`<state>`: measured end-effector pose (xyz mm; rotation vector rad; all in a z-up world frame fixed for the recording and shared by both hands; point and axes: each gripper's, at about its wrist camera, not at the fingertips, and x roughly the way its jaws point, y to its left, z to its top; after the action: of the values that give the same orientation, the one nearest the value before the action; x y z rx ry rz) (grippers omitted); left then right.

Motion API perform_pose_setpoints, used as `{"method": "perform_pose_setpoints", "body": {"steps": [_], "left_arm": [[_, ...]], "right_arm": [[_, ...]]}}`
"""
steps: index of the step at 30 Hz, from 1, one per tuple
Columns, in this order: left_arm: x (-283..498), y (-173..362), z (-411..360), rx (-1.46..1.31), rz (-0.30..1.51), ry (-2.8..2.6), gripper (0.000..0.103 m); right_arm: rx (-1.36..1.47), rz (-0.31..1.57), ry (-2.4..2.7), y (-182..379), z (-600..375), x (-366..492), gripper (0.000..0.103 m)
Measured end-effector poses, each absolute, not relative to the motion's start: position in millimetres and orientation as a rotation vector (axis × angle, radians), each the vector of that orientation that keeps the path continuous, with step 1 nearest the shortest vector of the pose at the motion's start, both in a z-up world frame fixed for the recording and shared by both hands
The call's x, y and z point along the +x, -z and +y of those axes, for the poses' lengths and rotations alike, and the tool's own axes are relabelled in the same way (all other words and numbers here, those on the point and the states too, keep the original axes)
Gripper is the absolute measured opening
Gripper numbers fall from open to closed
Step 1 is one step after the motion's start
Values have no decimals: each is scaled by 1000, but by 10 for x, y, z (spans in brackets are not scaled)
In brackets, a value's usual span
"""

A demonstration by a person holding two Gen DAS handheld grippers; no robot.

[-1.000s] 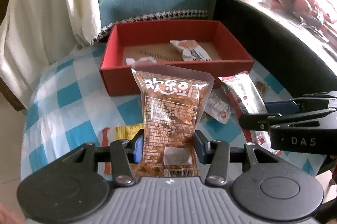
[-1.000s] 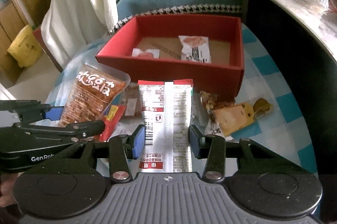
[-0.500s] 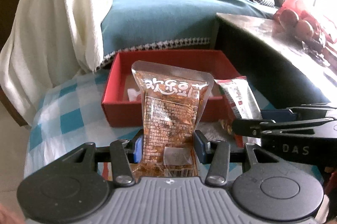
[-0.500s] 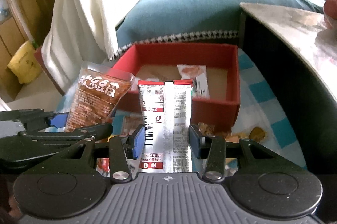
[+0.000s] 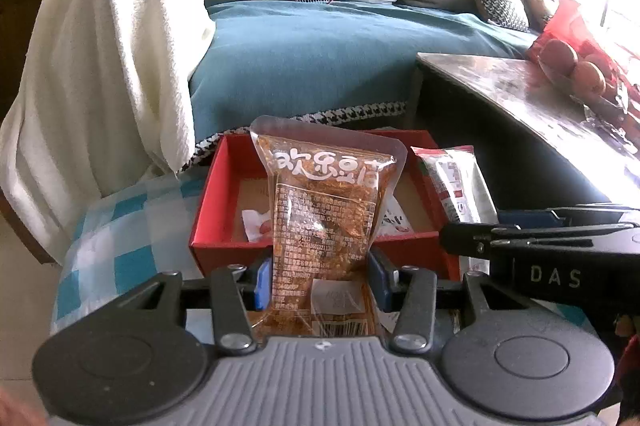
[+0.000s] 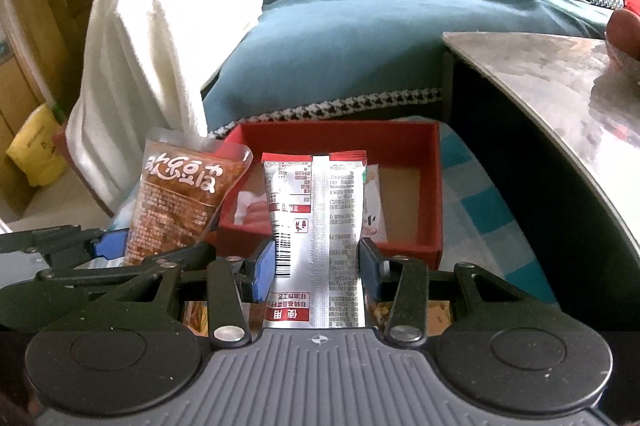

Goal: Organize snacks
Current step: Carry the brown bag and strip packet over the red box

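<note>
Here the red box (image 5: 224, 222) sits mid-frame on the checked tabletop (image 5: 120, 250), a few small snacks inside. The left tool (image 5: 320, 276) is clenched on the brown snack bag (image 5: 324, 209), the right tool (image 6: 316, 266) on the silver packet (image 6: 316, 209), both short of the box. Released early, either would likely drop outside the near wall.
</note>
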<state>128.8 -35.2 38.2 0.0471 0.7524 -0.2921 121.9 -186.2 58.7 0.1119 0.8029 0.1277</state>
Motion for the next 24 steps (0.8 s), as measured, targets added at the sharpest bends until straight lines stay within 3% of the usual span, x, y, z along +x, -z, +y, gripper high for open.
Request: {"method": "perform_pose_setpoints", "body": {"steps": [24], "left_arm": [[1905,-427,-554,29,701,247,40]], "right_arm": [[145,752,-72,-614,-2063,1782,52]]}}
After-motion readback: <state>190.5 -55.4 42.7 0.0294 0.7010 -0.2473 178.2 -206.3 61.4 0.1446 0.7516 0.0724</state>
